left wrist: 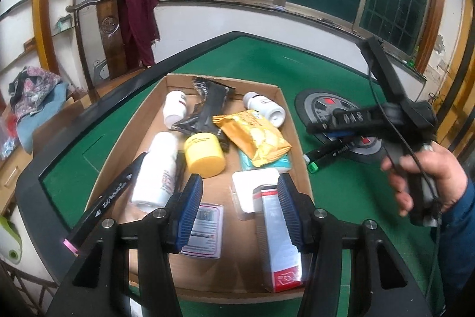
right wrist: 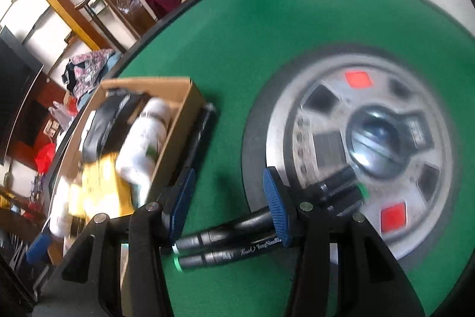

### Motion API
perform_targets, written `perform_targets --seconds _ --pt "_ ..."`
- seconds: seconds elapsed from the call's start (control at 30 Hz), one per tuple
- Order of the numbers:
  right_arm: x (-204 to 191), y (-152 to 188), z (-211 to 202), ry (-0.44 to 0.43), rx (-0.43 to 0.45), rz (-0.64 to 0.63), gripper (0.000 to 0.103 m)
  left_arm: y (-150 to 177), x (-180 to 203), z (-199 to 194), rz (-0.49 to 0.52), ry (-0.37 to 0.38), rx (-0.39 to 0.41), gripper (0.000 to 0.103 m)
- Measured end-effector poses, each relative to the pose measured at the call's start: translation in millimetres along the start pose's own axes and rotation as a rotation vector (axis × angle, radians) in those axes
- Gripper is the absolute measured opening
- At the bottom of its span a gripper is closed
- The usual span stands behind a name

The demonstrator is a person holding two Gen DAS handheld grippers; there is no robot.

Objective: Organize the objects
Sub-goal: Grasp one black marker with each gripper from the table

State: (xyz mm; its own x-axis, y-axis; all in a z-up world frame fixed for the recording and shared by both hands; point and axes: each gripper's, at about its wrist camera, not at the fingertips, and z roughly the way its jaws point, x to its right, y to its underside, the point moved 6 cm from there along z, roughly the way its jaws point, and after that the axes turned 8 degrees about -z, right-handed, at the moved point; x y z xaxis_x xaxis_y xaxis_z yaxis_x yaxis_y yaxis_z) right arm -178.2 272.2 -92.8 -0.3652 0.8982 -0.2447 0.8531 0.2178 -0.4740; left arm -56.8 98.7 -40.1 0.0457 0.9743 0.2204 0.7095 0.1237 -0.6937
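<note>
A shallow cardboard box on the green table holds white bottles, a yellow jar, an orange snack packet, a black packet and a red-and-white carton. My left gripper hangs open over the box's near end with nothing between its pads. A black marker with a pink end lies along the box's left wall. Two black green-capped markers lie side by side at the rim of the grey disc. My right gripper stands open just above them; it also shows in the left wrist view.
Another black marker lies on the felt against the box's outer wall. The table's raised black rim runs past the box. A wooden chair with a maroon cloth stands beyond the table. A hand holds the right gripper's handle.
</note>
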Motion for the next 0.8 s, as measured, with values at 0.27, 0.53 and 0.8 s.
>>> perform_targets --seconds 0.27,0.53,0.8 --pt "2 90 -43 -0.054 -0.093 -0.017 0.047 8 44 -8 0.074 0.063 -0.016 0.047" --pt "34 126 -78 -0.008 0.059 0.070 0.047 27 90 6 0.027 0.172 -0.137 0.047" --pt "55 128 -83 0.008 0.093 0.156 0.047 50 134 45 0.043 0.217 -0.299 0.046"
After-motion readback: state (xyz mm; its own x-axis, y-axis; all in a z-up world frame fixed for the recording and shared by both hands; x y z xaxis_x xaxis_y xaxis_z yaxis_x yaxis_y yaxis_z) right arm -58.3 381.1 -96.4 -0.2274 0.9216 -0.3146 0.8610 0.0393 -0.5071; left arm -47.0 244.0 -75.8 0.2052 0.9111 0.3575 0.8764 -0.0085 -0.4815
